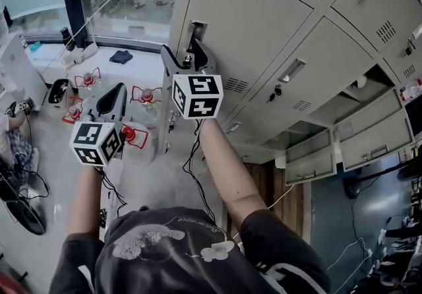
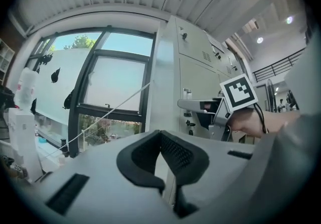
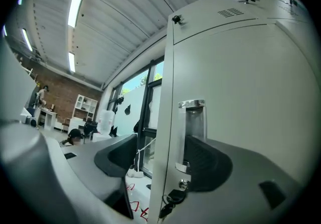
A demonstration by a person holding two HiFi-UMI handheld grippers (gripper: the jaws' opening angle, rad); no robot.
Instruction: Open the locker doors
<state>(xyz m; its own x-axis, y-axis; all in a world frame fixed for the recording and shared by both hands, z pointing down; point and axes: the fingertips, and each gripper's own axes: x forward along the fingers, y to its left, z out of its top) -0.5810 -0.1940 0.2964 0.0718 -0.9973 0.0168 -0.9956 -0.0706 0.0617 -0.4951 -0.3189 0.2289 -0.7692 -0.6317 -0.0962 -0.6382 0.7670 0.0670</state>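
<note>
Right gripper (image 3: 159, 160): jaws spread, straddling the upright free edge of the tall pale-grey metal locker door (image 3: 241, 77), its vertical chrome recessed handle (image 3: 193, 120) just beside the right-hand pad; left gripper (image 2: 160, 142), closed on nothing, hangs well apart toward the dark-framed window (image 2: 115, 82).

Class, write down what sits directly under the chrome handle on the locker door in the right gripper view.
Under the handle sits a small lock with dark keys hanging from it. The right gripper covers the handle's lower end with one pad.
</note>
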